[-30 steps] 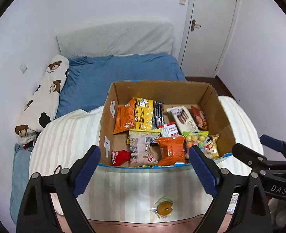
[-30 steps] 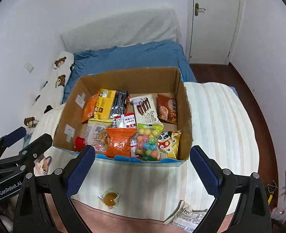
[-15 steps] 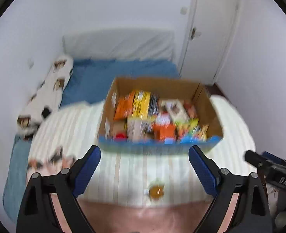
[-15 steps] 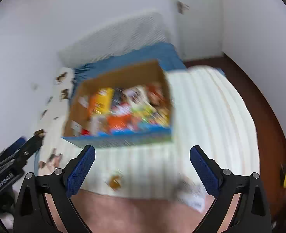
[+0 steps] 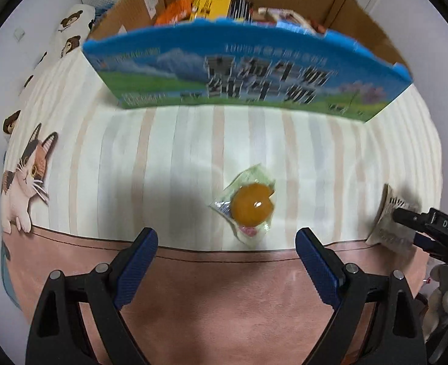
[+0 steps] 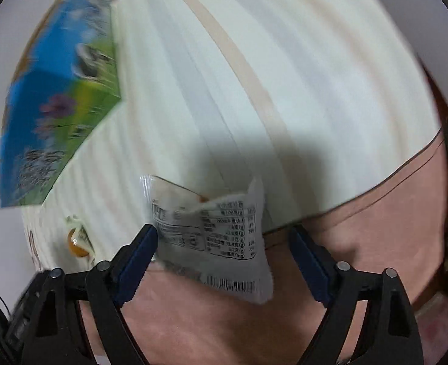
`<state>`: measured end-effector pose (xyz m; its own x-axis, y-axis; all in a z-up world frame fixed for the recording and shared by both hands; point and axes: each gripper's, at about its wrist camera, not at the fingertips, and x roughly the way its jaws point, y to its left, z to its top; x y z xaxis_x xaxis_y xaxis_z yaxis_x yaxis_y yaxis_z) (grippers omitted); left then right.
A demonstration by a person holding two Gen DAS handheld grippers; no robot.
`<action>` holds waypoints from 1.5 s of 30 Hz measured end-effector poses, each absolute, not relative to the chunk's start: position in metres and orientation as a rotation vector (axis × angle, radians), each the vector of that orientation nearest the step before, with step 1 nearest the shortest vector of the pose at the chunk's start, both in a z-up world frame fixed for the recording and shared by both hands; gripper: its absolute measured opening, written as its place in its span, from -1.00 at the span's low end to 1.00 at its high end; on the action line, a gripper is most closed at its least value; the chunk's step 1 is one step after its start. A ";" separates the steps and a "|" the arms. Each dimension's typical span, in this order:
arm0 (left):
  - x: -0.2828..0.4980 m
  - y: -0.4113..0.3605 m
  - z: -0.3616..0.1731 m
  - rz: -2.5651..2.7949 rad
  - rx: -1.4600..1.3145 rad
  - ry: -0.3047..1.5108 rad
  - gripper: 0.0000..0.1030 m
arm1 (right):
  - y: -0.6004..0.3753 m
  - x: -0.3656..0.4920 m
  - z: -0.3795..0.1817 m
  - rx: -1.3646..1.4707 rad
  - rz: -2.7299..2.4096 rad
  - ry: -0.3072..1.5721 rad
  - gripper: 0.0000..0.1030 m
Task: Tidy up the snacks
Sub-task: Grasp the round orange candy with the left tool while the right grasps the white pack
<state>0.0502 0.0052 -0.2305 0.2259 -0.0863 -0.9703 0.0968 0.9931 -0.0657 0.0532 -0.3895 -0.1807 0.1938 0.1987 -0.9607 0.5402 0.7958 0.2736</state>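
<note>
Both my claws spread wide, left claw [image 5: 226, 247] over the orange jelly cup [image 5: 252, 203] on striped bedding [image 5: 169, 164], right claw [image 6: 222, 241] straddling a white snack packet [image 6: 214, 234], snack-filled cardboard box [image 5: 248, 73] beyond.

This is a bedroom in a home. A bed [image 5: 254, 140] fills the scene, spread with a striped cream cover with a cartoon cat [image 5: 26, 176] at nine o'clock. A bear-print pillow [image 5: 71, 27] lies at eleven o'clock, and a cardboard box [image 5: 248, 73] packed with snacks sits at twelve.
</note>
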 end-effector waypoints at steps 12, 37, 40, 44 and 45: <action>0.050 0.021 -0.241 -0.094 -0.024 1.367 0.80 | -0.313 0.064 -0.150 0.081 -0.101 1.469 0.69; 0.044 -0.015 -0.292 -0.246 0.171 1.494 -0.24 | -0.288 0.050 -0.209 0.071 -0.006 1.585 0.04; 0.008 0.020 -0.301 -0.191 0.150 1.532 -0.24 | -0.270 0.034 -0.215 0.069 0.053 1.620 0.03; -0.024 0.051 -0.314 -0.109 0.100 1.575 -0.21 | -0.259 0.024 -0.223 0.056 0.064 1.630 0.06; -0.030 0.054 -0.319 -0.093 0.094 1.579 -0.19 | -0.261 0.026 -0.224 0.062 0.054 1.629 0.07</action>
<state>-0.0297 0.0540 -0.3186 -0.0106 0.0008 -0.9999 0.1185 0.9930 -0.0004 0.0260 -0.2611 -0.2241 -0.0583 0.0731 -0.9956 0.0075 0.9973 0.0728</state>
